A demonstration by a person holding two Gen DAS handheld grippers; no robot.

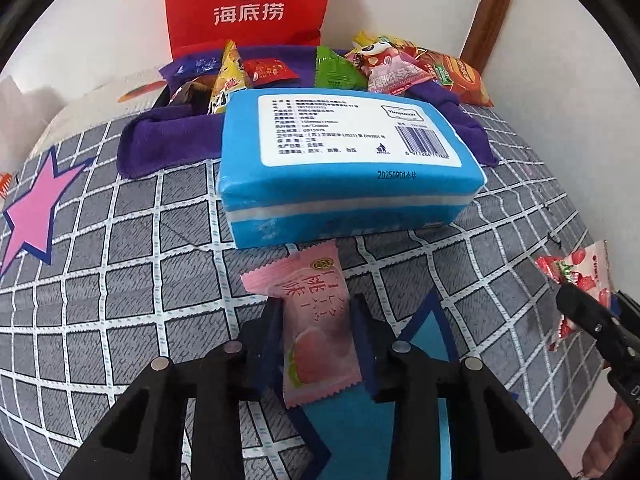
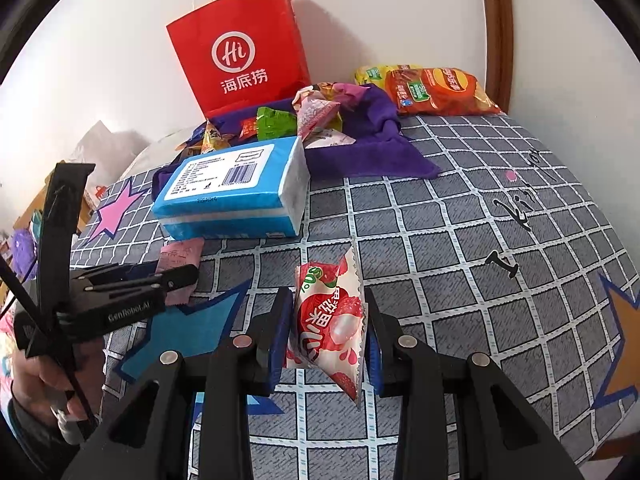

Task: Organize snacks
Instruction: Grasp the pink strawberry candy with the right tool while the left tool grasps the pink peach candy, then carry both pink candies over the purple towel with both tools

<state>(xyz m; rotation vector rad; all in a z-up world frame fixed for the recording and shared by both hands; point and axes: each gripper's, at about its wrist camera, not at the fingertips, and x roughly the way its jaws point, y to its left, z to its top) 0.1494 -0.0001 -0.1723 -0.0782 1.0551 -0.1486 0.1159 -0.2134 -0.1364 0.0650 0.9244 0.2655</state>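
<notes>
A: Snacks in both hands, as we read it. Our left hand-held gripper (image 1: 316,320) is clamped on the pink peach candy (image 1: 316,320), and our right hand-held gripper (image 2: 326,320) is clamped on the strawberry candy (image 2: 330,320). Both packets hang just above the checked bedspread (image 2: 460,248), toward its near edge.

B: How far along do we judge the sorting?

A: Partway. A heap of small packets (image 1: 372,68) already lies on the purple cloth (image 1: 160,140) toward the far edge of the bed, in front of the red paper bag (image 1: 248,4) that stands against the wall. The two candies we hold are not there yet. We cannot tell whether the cloth or the bag is the final place.

B: What else is around?

A: An orange chip bag (image 2: 436,92) with a yellow packet (image 2: 376,74) behind it lies at the far right corner, just beside the cloth, so those may still need gathering.

B: And in our way?

A: The blue tissue pack (image 1: 344,168) sits between our left hand-held gripper and the cloth, its far side overlapping the cloth's near edge. We would likely need to go over or around it. The right side has a more open run across the bedspread.
</notes>
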